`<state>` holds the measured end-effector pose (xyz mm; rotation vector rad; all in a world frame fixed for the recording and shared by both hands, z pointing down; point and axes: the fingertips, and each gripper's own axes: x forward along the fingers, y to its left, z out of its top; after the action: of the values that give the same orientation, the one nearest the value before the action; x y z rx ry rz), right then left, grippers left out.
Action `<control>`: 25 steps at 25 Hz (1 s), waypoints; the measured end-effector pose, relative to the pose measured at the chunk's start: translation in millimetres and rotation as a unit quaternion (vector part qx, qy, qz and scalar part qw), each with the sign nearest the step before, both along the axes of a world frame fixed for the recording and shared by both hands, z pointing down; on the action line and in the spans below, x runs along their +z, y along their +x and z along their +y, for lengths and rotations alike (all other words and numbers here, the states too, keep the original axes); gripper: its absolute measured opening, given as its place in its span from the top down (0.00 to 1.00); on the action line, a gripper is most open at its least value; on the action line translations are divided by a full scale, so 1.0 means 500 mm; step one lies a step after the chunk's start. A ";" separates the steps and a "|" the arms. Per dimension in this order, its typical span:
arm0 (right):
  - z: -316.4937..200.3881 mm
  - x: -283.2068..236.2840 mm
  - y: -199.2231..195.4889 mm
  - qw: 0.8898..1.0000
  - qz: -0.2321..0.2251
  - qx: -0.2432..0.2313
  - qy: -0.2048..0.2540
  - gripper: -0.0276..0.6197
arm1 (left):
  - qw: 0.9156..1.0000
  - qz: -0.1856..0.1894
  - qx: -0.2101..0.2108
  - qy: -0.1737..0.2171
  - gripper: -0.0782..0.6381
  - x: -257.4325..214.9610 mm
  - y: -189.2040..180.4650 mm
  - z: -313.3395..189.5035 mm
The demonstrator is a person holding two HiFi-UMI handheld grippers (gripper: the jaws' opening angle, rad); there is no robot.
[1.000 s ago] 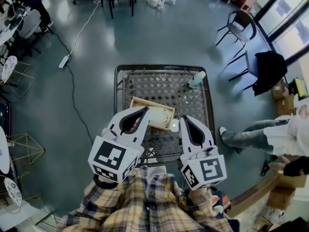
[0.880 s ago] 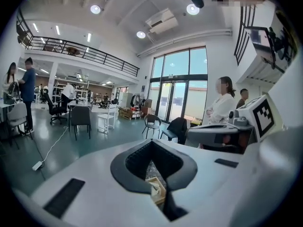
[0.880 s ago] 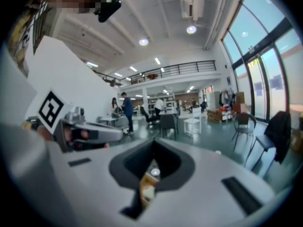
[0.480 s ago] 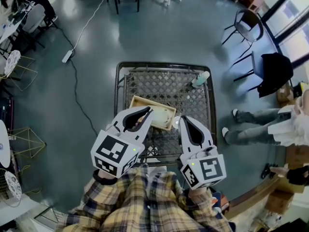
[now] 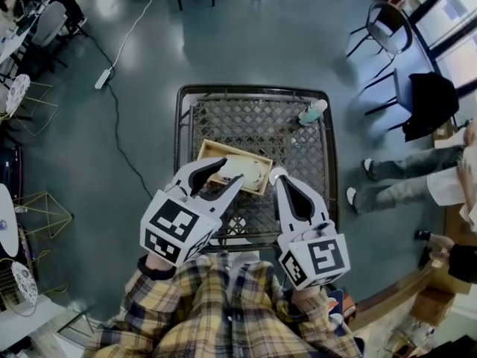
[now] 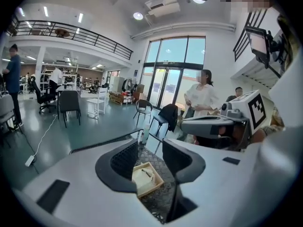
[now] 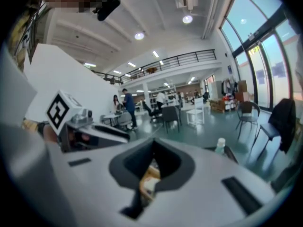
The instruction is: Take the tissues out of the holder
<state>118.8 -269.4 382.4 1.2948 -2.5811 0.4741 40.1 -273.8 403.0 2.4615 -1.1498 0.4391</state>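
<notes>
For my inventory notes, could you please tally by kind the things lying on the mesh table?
Wooden holder: 1
Tissue stack: 1
Bottle: 1
Total: 3

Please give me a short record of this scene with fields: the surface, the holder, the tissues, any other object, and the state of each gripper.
surface: metal mesh table
holder: wooden holder, lying flat on the table, towards its near side
tissues: white tissues, inside the holder
other object: bottle, upright near the table's far right corner
left gripper: jaws apart, they have just been opening; nothing between them; aimed at the holder
right gripper: jaws together, empty, tip beside the holder's right end
</notes>
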 end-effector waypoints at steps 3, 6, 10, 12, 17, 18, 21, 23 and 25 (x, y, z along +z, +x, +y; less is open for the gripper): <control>0.001 0.021 0.001 1.000 -0.001 0.001 -0.012 0.94 | 0.999 -0.033 0.031 -0.021 0.66 0.042 0.011 0.001; 0.005 0.045 0.004 1.000 0.002 -0.001 -0.027 0.94 | 0.996 -0.050 0.057 -0.054 0.66 0.098 0.020 0.004; 0.007 0.077 0.014 0.999 0.009 0.001 -0.045 0.94 | 0.990 -0.066 0.075 -0.098 0.66 0.176 0.024 0.000; 0.008 0.095 0.020 0.998 0.010 0.002 -0.055 0.94 | 0.987 -0.073 0.080 -0.120 0.66 0.214 0.024 -0.005; 0.019 0.135 0.033 0.997 0.003 0.008 -0.081 0.94 | 0.973 -0.130 0.120 -0.147 0.66 0.294 0.026 -0.015; 0.022 0.143 0.036 0.996 0.001 0.010 -0.086 0.94 | 0.968 -0.151 0.132 -0.148 0.66 0.311 0.026 -0.016; 0.030 0.160 0.044 0.995 -0.004 0.019 -0.103 0.94 | 0.949 -0.215 0.171 -0.155 0.66 0.367 0.025 -0.015; 0.032 0.169 0.051 0.994 -0.006 0.024 -0.110 0.94 | 0.935 -0.246 0.197 -0.163 0.66 0.398 0.026 -0.014; 0.033 0.178 0.058 0.993 -0.007 0.029 -0.116 0.94 | 0.923 -0.263 0.219 -0.173 0.66 0.423 0.030 -0.015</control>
<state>147.8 -253.1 471.5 1.2916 -2.4176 0.7699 55.0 -281.2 614.4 2.3219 -0.5903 1.3760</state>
